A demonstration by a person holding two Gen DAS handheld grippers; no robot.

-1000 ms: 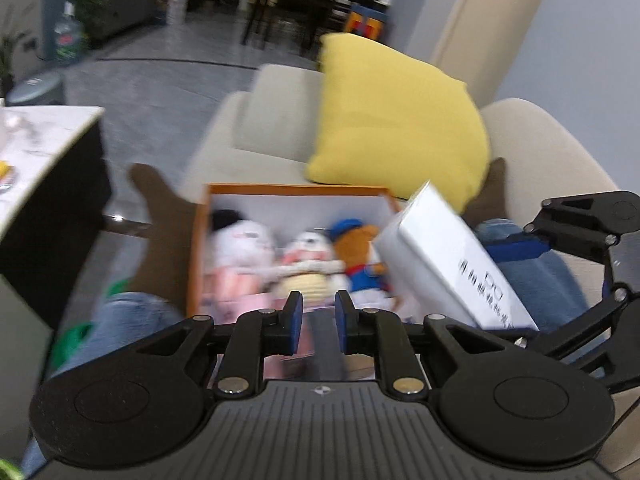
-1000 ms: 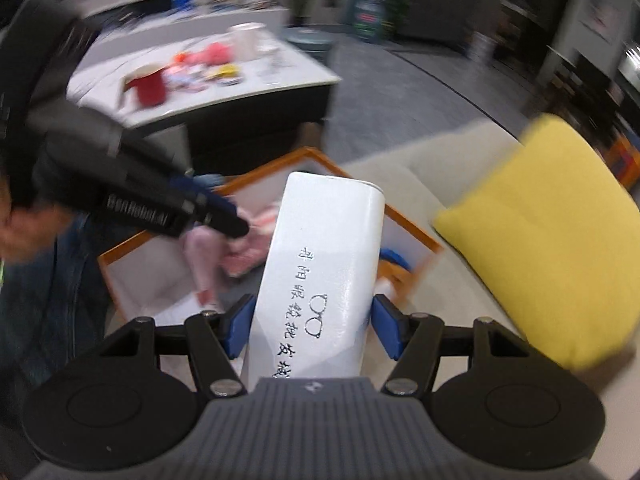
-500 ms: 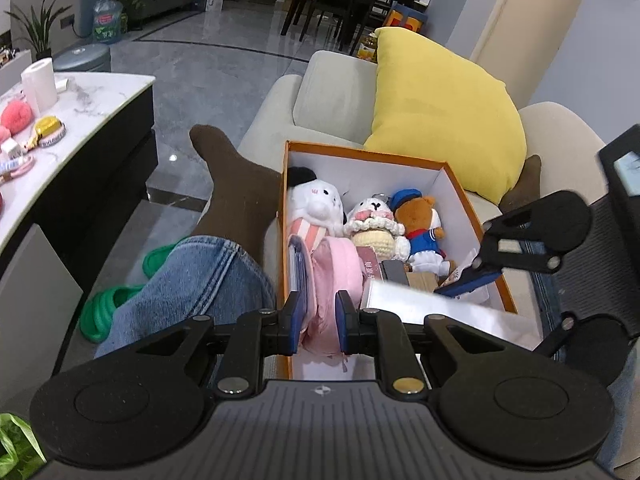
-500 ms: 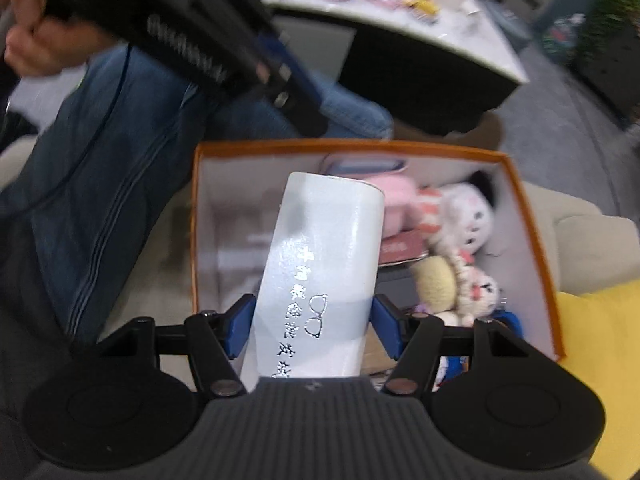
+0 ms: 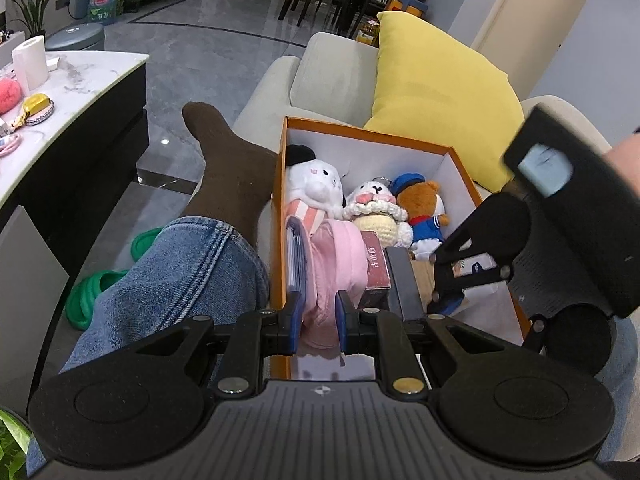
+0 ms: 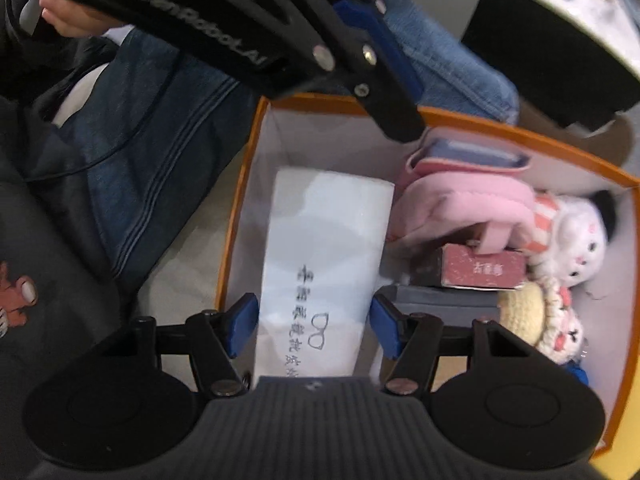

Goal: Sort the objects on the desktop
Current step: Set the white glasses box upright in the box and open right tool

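Observation:
An orange box [image 5: 280, 184] with white inner walls lies on a beige sofa and holds plush toys [image 5: 316, 188], a pink pouch [image 5: 340, 256], a red carton [image 5: 374, 268] and a dark case [image 5: 402, 280]. My right gripper [image 6: 312, 328] points down into the box [image 6: 616, 360], its jaws around a white glasses box [image 6: 324, 248] that reaches the box floor; small gaps show at both pads. My left gripper [image 5: 318, 328] hovers at the box's near edge, jaws narrowly apart and empty. The right gripper [image 5: 452, 300] also shows in the left wrist view.
A yellow cushion [image 5: 436, 92] leans behind the box. A person's jeans leg [image 5: 168, 280] and brown sock [image 5: 228, 168] lie left of it. A marble table [image 5: 60, 96] with small items stands at left; green slippers [image 5: 92, 296] lie on the floor.
My right gripper has carried the white glasses box from above the sofa down into the orange box. The jaws have loosened slightly. My left gripper drew back a little.

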